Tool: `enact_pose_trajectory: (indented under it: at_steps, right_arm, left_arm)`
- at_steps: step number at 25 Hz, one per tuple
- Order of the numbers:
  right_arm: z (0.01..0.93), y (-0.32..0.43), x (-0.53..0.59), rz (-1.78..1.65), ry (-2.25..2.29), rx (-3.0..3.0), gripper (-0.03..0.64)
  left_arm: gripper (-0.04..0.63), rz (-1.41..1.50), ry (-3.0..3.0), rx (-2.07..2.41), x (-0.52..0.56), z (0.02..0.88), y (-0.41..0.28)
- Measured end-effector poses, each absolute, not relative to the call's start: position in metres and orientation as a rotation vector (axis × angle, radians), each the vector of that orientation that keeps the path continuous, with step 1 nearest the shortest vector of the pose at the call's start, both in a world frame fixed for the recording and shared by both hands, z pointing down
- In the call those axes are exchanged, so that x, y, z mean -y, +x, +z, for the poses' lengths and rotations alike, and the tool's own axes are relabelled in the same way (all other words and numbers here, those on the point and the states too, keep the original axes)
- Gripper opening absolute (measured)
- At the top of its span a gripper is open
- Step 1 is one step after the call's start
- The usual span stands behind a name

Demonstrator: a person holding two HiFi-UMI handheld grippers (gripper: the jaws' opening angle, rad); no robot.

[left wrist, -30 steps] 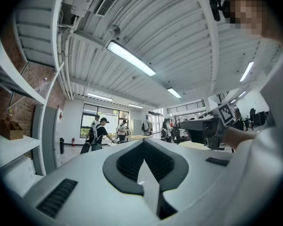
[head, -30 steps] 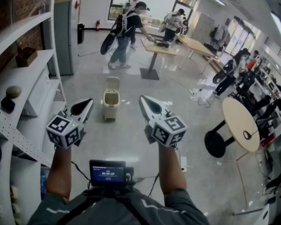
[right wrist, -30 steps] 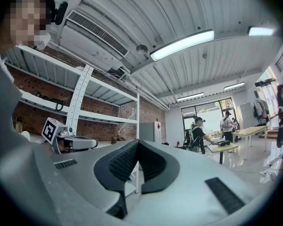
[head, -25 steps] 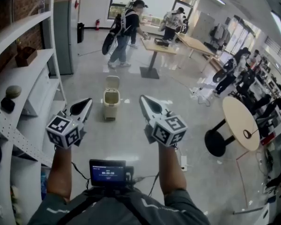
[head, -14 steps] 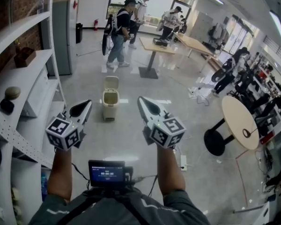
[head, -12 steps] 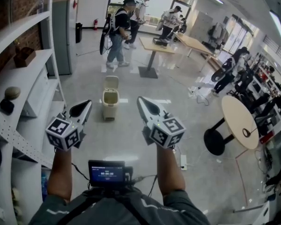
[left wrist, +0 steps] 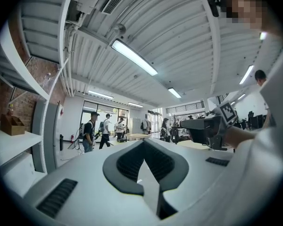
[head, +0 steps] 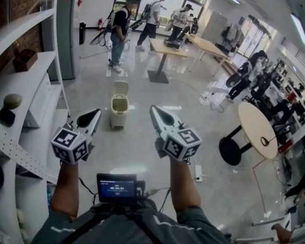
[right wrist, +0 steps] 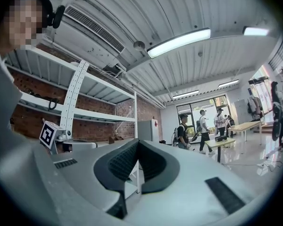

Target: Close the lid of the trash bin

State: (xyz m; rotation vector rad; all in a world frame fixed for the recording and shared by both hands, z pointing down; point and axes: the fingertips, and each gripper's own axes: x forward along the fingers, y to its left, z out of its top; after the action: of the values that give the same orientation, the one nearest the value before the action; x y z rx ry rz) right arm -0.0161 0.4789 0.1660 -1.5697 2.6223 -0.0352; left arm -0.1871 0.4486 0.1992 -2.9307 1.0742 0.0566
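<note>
A small cream trash bin (head: pixel 119 107) stands on the glossy floor ahead of me, its lid (head: pixel 121 88) raised upright at the back. My left gripper (head: pixel 91 117) is held low at the left, short of the bin and below it in the head view, jaws shut with nothing in them. Just right of the bin, my right gripper (head: pixel 157 113) is also shut and empty. Neither touches the bin. In the left gripper view the left gripper (left wrist: pixel 144 147) points across the room; in the right gripper view the right gripper (right wrist: pixel 137 146) does too. The bin shows in neither.
White shelving (head: pixel 25 80) runs along the left with small objects on it. A grey cabinet (head: pixel 67 34) stands behind it. A rectangular table (head: pixel 165 47) and several people (head: pixel 118 29) are at the back. A round table (head: pixel 258 131) on a black base stands at the right.
The people at the back have walked leftward and the view has shifted slightly. Both grippers stay shut in much the same place, and the bin's lid stays up.
</note>
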Motion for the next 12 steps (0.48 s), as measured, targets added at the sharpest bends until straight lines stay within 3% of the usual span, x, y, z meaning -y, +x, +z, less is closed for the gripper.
enact_pose_trajectory:
  at_steps: [12]
  right_arm:
    - [0.183,-0.041,-0.455,-0.059,-1.665,-2.581,0.006]
  left_arm:
    - [0.005,0.060,-2.997,-1.023,-0.427,0.220,-0.218]
